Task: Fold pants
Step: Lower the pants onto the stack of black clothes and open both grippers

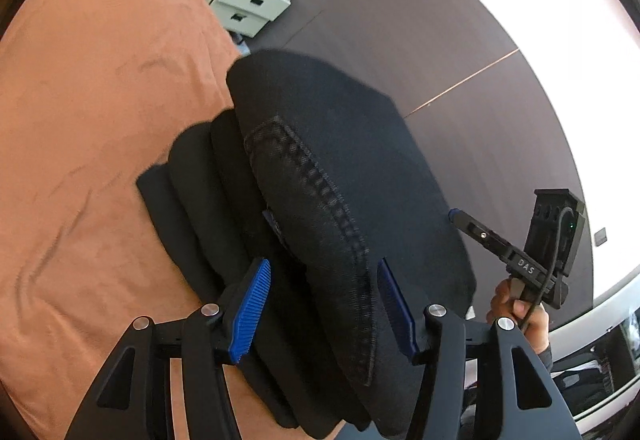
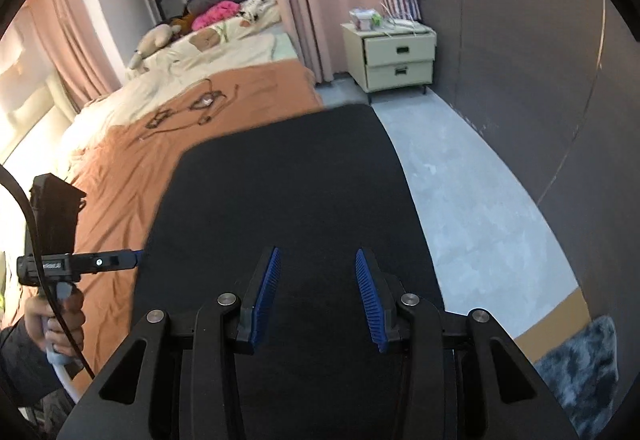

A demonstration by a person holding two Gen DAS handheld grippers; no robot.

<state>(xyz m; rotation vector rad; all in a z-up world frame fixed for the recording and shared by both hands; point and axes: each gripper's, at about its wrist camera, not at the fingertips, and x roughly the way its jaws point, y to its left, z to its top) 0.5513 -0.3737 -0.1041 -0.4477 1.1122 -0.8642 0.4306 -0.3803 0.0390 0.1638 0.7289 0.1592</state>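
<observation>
The black pants (image 1: 320, 200) lie folded in soft, limp layers at the orange blanket's (image 1: 100, 120) edge; best gripped by the thick waistband. Left gripper (image 1: 324, 304) and right gripper (image 2: 316, 296) straddle cloth, jaws spread, pinching nothing.

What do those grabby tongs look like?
Both tongs, left and right, have black angular arms with silver round bolts and ribbed blue pads. The right one shows white letters and a black cable; the hand holding the left one wears a dark sleeve.
</observation>
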